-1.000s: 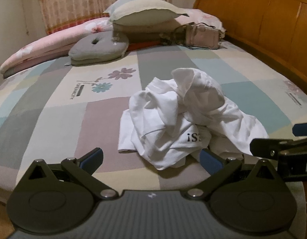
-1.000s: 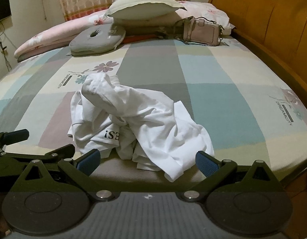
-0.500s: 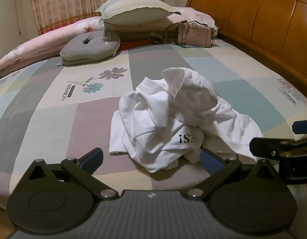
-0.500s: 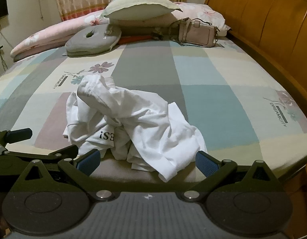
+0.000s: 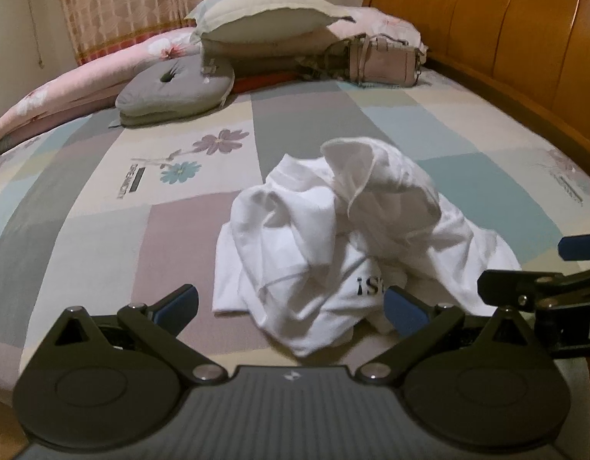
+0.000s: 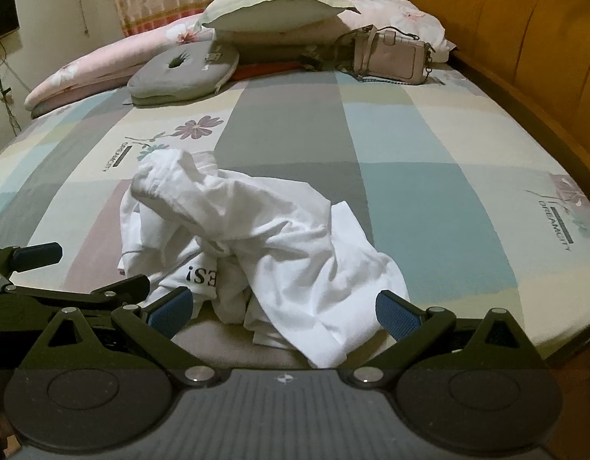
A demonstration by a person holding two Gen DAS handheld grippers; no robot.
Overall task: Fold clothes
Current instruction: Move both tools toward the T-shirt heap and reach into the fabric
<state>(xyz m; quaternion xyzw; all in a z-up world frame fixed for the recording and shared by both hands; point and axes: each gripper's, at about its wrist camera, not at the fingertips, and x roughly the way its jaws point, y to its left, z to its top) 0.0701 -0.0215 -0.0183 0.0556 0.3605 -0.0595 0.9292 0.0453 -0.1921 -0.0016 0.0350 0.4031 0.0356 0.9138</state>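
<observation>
Patchwork bedding [image 5: 103,237] filled the frame; a crumpled white shirt [image 5: 333,237] lay centre, untouched. Left gripper [image 5: 291,304] and right gripper [image 6: 283,308] hovered spread below it; finding a hem first looked wisest.

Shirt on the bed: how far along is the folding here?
Nothing looks done: the shirt lies crumpled in a heap on the bed. Nothing is in hand either: the left claw and the right claw are both open just short of the heap. Left: grasping, spreading it flat and every fold.
</observation>
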